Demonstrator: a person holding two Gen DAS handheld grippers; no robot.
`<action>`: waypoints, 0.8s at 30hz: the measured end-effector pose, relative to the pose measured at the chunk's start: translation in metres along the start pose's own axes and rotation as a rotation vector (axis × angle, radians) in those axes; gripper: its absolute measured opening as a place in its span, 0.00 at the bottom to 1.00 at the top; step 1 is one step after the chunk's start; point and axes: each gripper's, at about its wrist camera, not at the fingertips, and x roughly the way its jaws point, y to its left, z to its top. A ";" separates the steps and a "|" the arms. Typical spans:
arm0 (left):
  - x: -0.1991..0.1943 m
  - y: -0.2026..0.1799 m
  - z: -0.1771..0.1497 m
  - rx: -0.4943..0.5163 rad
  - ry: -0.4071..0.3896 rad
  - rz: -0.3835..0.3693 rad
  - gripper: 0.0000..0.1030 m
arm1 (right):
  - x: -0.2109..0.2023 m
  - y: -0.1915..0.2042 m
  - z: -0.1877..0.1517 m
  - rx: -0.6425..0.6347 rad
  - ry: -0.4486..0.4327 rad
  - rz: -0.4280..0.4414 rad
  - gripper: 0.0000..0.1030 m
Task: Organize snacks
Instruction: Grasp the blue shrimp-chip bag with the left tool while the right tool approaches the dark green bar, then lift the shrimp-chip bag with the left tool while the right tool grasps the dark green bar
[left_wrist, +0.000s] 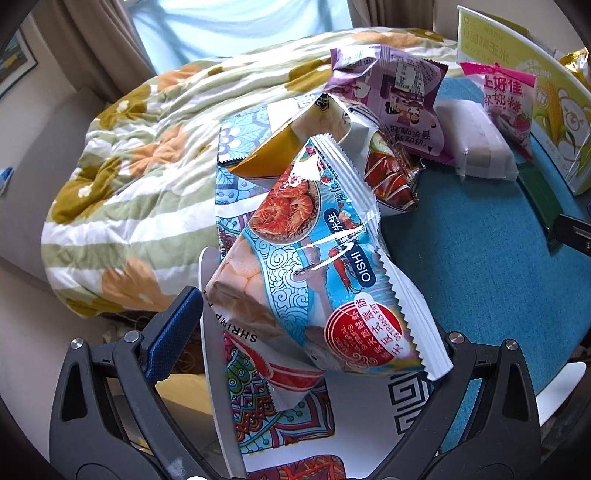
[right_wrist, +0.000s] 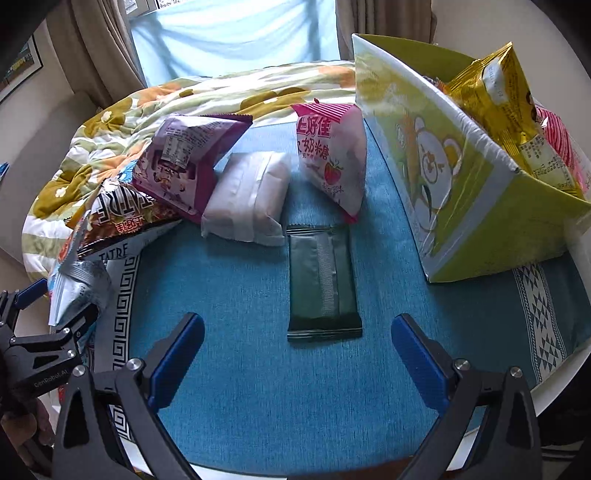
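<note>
While a flowered quilt (right_wrist: 155, 110) is heaped behind the blue-clothed surface (right_wrist: 258, 369), four loose packets are seen near the green box (right_wrist: 461, 206): purple (right_wrist: 188, 162), white (right_wrist: 247, 199), pink (right_wrist: 328, 155), dark green (right_wrist: 321, 284). The right hand-held gripper (right_wrist: 297, 354) is spread wide, empty. An Oishi shrimp bag (left_wrist: 314, 280) is clamped by the left hand-held gripper (left_wrist: 317, 332).

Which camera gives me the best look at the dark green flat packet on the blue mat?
The right wrist view: the dark green packet lies whole and flat on the blue mat, straight ahead between the open jaws. The left wrist view catches only a strip of it at the right edge.
</note>
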 end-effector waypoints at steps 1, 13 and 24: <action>0.003 0.000 0.001 0.001 0.004 0.000 0.95 | 0.003 0.000 0.002 0.000 0.002 -0.004 0.98; 0.007 -0.001 0.003 0.016 0.020 -0.031 0.60 | 0.032 -0.004 0.008 -0.033 0.042 -0.032 0.75; -0.010 -0.003 -0.003 0.007 0.032 -0.080 0.56 | 0.039 -0.006 0.004 -0.072 0.031 -0.063 0.62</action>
